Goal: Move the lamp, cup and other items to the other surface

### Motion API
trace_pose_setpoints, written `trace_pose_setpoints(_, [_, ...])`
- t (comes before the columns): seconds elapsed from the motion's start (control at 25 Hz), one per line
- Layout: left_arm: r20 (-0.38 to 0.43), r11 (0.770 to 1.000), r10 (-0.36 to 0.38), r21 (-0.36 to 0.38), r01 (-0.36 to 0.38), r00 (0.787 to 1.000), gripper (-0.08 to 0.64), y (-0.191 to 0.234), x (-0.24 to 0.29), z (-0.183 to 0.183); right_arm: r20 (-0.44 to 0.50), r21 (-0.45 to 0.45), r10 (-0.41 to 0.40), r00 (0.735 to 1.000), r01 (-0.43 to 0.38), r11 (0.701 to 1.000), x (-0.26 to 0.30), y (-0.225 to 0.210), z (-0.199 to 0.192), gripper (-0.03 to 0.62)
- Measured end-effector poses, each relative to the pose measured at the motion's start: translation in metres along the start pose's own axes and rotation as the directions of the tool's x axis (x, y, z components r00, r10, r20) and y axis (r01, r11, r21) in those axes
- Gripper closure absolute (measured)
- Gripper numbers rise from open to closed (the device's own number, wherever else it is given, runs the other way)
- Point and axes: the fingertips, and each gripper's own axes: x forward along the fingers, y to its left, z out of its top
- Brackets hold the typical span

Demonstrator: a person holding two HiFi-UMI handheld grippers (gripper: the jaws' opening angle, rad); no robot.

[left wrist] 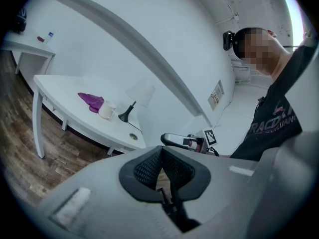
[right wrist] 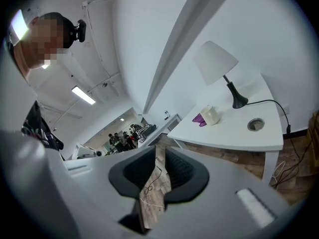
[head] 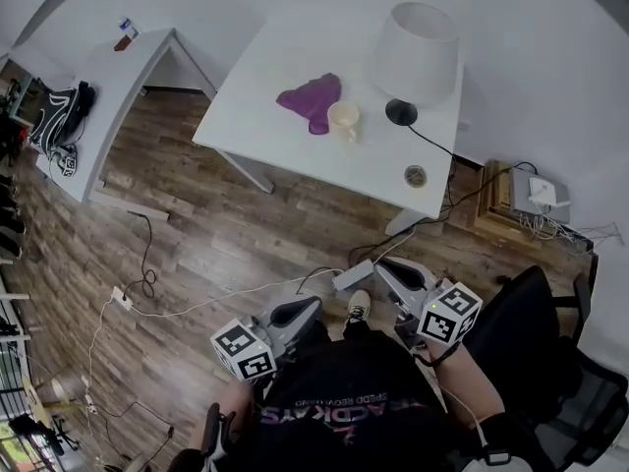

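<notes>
The left gripper [left wrist: 160, 151] is held low near the person's body with its black ribbed pads closed together at the tips and nothing between them. The right gripper [right wrist: 158, 151] is beside it with its jaws a narrow gap apart, only the brown wood-plank floor [head: 246, 234] showing through the gap, so it holds nothing. Ahead of both grippers and well apart from them, across the floor, is the white rectangular table [head: 285, 62]. On the table, farthest to the right gripper's side, is the table lamp with a white conical shade and a black base [head: 415, 52], with its black cord trailing off the near table edge. Just left of the lamp's base is the cream-coloured cup [head: 343, 118], touching the crumpled purple cloth [head: 313, 98] beyond it. A round grey cable hole [head: 416, 175] is in the tabletop's near corner, the closest of these to the right gripper. Farther off to the left gripper's side is a second white table [head: 118, 87]
</notes>
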Motion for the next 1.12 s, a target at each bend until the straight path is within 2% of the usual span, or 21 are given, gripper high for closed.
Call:
trace_pose_setpoints(0.12, [0.0,0.999,0.034,0.024,-0.034,0.999,0.56,0.005,-0.008,-0.001,-0.007,-0.02,-0.035,0.999,0.035,0.999,0.014,-0.017,0.01,0.511])
trace_pose_setpoints(0.32, [0.012,0.999,0.032,0.01,-0.033,0.999,0.56,0.02,-0.017,-0.003,-0.039,-0.128,-0.145,0.989,0.139,0.982,0.051,-0.059,0.03,0.489])
trace_pose_setpoints(0.44, [0.018,1.0,0.03,0.003,-0.03,0.999,0.56,0.026,-0.023,0.004,-0.06,-0.227,-0.226,0.972,0.207,0.952,0.084,-0.095,0.057,0.48])
trace_pose_setpoints(0.6, [0.021,0.997,0.071,-0.034,-0.07,0.997,0.56,0.044,-0.041,0.008,-0.119,-0.336,-0.29,0.95,0.236,0.912,0.149,-0.137,0.09,0.472])
trace_pose_setpoints(0.68, [0.029,0.995,0.082,-0.055,-0.081,0.996,0.56,0.054,-0.047,0.007,-0.169,-0.371,-0.343,0.924,0.262,0.891,0.174,-0.164,0.098,0.46])
trace_pose_setpoints(0.84, [0.063,0.987,0.132,-0.099,-0.126,0.989,0.56,0.07,-0.073,0.008,-0.256,-0.41,-0.457,0.851,0.333,0.849,0.207,-0.205,0.1,0.453])
trace_pose_setpoints(1.04, [0.09,0.974,0.189,-0.142,-0.175,0.978,0.56,0.087,-0.1,0.009,-0.32,-0.455,-0.553,0.769,0.388,0.802,0.231,-0.231,0.096,0.451])
trace_pose_setpoints(1.12, [0.101,0.971,0.199,-0.155,-0.183,0.975,0.56,0.091,-0.105,0.009,-0.336,-0.453,-0.573,0.747,0.406,0.794,0.236,-0.24,0.093,0.451])
